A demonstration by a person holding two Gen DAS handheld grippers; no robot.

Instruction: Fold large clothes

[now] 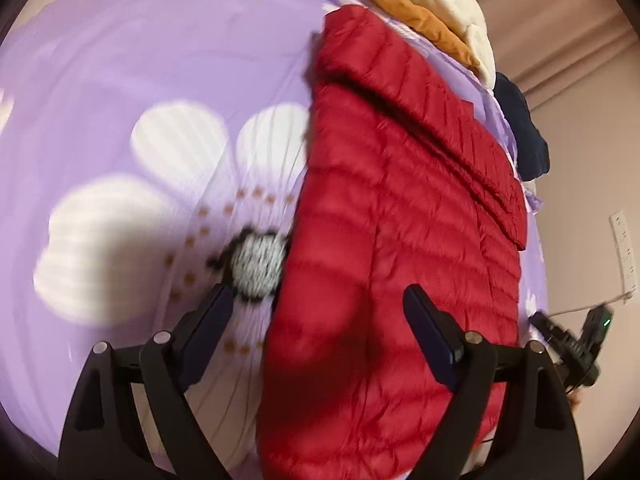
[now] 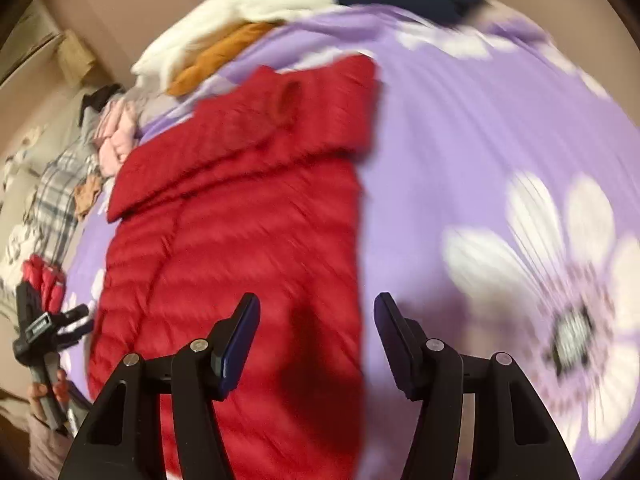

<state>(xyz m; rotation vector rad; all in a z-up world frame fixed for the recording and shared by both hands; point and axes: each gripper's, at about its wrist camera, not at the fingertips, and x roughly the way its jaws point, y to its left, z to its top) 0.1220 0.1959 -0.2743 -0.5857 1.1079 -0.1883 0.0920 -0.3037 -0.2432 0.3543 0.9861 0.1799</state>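
Observation:
A red quilted puffer jacket (image 1: 392, 208) lies on a purple flowered bedsheet (image 1: 140, 80), folded lengthwise with a sleeve laid across its upper part. My left gripper (image 1: 320, 304) is open and empty, hovering above the jacket's near left edge. In the right wrist view the jacket (image 2: 240, 220) fills the centre left on the sheet (image 2: 480, 140). My right gripper (image 2: 316, 312) is open and empty above the jacket's near right edge. Each gripper shows at the edge of the other's view: the right one (image 1: 576, 340), the left one (image 2: 44, 332).
A pile of white and orange clothes (image 1: 432, 8) lies beyond the jacket, with a dark navy garment (image 1: 520, 128) next to it. Pink and plaid clothes (image 2: 80, 160) lie at the bed's far left. A wall with a power strip (image 1: 624, 252) stands to the right.

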